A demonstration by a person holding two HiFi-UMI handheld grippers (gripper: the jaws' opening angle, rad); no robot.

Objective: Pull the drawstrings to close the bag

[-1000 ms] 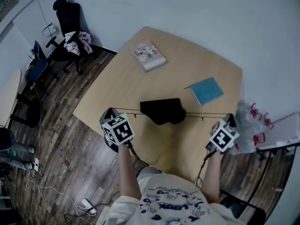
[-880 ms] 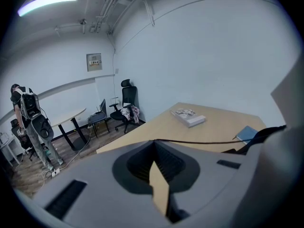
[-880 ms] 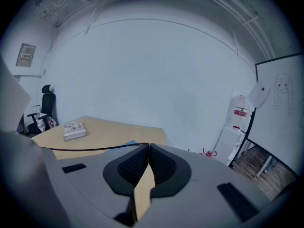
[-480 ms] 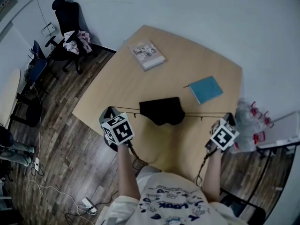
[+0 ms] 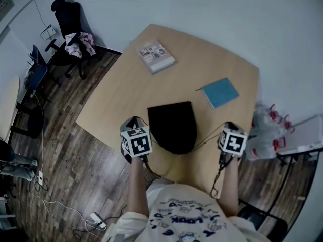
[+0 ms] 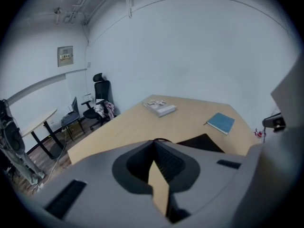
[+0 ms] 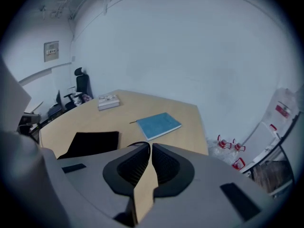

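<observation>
A black drawstring bag (image 5: 172,126) lies flat on the wooden table (image 5: 116,105), its straight mouth edge on the far side. My left gripper (image 5: 132,122) sits just left of it, jaws shut on the left drawstring (image 5: 143,121), whose black cord shows at the jaw tips (image 6: 154,142). On the bag's right, my right gripper (image 5: 227,126) is shut on the right drawstring (image 5: 209,136), which hangs slack across the table. That cord curls at the right jaw tips (image 7: 150,146). The bag also shows in the left gripper view (image 6: 202,142) and the right gripper view (image 7: 92,144).
A blue notebook (image 5: 220,92) lies beyond the bag to the right, and a book (image 5: 155,56) lies near the far corner. An office chair (image 5: 68,32) stands far left on the floor. A clear plastic bag (image 5: 262,130) sits beside the table's right edge.
Both grippers have moved inward toward the bag. The drawstrings, taut a second ago, now hang slack. The bag shows longer and flatter than before.
</observation>
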